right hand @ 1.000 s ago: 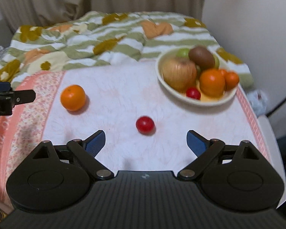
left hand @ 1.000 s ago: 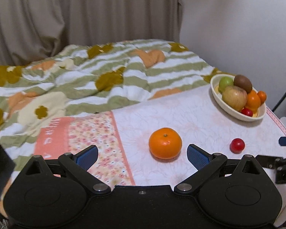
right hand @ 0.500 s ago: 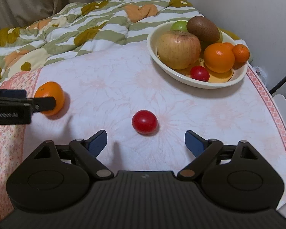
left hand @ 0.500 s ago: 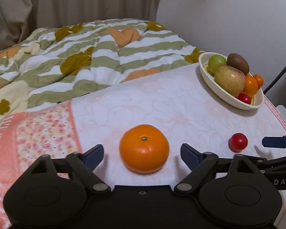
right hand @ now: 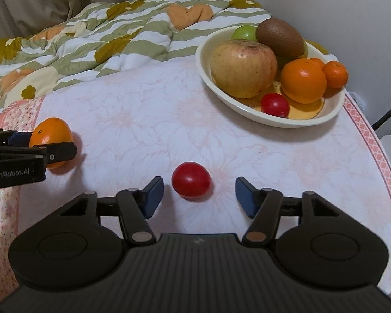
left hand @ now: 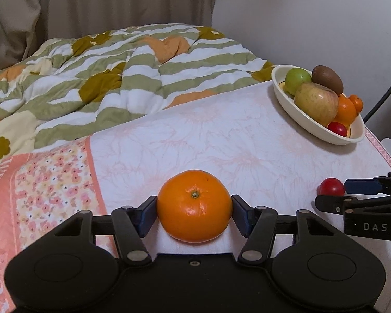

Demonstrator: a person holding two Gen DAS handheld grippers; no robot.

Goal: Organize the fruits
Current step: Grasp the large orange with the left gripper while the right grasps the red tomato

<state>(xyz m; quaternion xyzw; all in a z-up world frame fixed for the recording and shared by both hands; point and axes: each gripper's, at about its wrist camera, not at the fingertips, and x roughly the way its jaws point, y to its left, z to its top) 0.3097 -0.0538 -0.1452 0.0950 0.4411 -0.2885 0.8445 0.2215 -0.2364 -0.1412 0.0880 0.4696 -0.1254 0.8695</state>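
My left gripper [left hand: 194, 212] is shut on an orange [left hand: 194, 206] that rests on the pink floral tablecloth; both blue pads touch its sides. The orange also shows in the right wrist view [right hand: 50, 137], partly behind the left gripper's finger. My right gripper [right hand: 198, 197] is open around a small red tomato [right hand: 191, 180] on the cloth, pads apart from it. The tomato also shows in the left wrist view [left hand: 331, 187]. A cream bowl [right hand: 247, 109] at the back right holds an apple, kiwi, green fruit, oranges and a red tomato.
A rumpled green-striped quilt [left hand: 112, 78] lies behind the table. A white wall stands to the right and a beige curtain behind. The table's right edge [right hand: 378, 156] runs close to the bowl [left hand: 294, 112]. A black cable [right hand: 388, 114] hangs by the wall.
Both grippers moved forward. The left closed its pads onto the orange. The right narrowed somewhat and now has the tomato between its open pads.
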